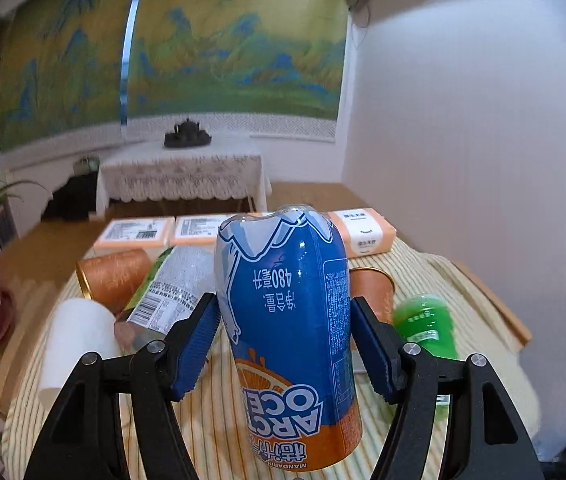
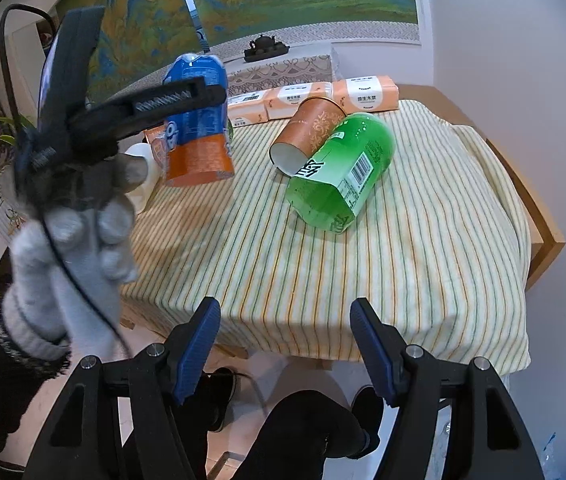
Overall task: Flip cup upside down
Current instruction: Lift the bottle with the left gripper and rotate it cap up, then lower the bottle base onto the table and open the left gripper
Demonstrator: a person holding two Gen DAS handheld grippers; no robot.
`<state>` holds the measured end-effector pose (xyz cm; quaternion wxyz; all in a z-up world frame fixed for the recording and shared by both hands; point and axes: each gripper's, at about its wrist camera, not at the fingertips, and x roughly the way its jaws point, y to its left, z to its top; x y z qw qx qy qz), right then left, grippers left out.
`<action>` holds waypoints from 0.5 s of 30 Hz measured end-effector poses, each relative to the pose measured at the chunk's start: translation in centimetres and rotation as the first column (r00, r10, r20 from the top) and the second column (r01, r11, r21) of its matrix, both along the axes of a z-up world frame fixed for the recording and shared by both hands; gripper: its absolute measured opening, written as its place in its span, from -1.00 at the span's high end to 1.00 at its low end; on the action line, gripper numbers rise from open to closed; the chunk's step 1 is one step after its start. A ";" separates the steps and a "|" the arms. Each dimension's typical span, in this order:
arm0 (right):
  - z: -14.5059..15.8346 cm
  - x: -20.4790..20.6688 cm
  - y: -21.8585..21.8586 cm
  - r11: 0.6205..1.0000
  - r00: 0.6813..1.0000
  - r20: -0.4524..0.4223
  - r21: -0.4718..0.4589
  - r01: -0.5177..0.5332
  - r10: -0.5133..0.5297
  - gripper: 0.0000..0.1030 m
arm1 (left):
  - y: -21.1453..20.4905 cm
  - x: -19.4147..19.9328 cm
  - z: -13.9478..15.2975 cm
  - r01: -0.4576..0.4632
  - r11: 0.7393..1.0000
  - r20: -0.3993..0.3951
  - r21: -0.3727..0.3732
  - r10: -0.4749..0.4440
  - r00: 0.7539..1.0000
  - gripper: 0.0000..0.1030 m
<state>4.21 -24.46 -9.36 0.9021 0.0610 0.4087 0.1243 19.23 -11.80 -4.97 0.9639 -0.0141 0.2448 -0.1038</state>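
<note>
Cup (image 1: 287, 332), blue/orange, sits between our left gripper (image 1: 285, 344) fingers (image 1: 199, 344), clamped on both sides, print inverted, held above the striped table (image 2: 363, 264). Right gripper (image 2: 285, 344) fingers apart, holding nothing, w/ green bottle (image 2: 343, 172) lying ahead.

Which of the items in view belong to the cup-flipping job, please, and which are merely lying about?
Job:
- blue and orange cup
- left hand-held gripper clamping it

Lying about:
- green cup
- patterned orange cup
- white cup
- tissue packs
</note>
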 end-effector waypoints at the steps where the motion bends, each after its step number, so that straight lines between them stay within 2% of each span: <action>1: 0.0 0.0 0.0 1.000 1.000 -0.001 0.001 0.002 -0.002 -0.23 | -0.1 0.3 -0.4 0.002 1.000 -0.002 -0.003 -0.002 1.000 -0.35; 6: -0.1 -0.2 -0.2 1.000 1.000 0.001 0.013 0.020 -0.020 -0.23 | 0.0 1.9 -2.3 -0.019 1.000 -0.065 -0.011 0.018 0.998 -0.35; 10: 0.1 -0.6 -0.5 0.999 0.999 0.008 0.017 0.033 -0.033 -0.23 | 0.4 1.9 -2.7 -0.018 1.000 -0.064 -0.022 0.016 0.998 -0.35; 15: 0.2 -0.4 -0.8 0.999 0.999 0.009 0.028 0.042 -0.042 -0.23 | 0.4 -0.1 -2.8 0.004 1.000 -0.036 -0.013 -0.004 0.999 -0.35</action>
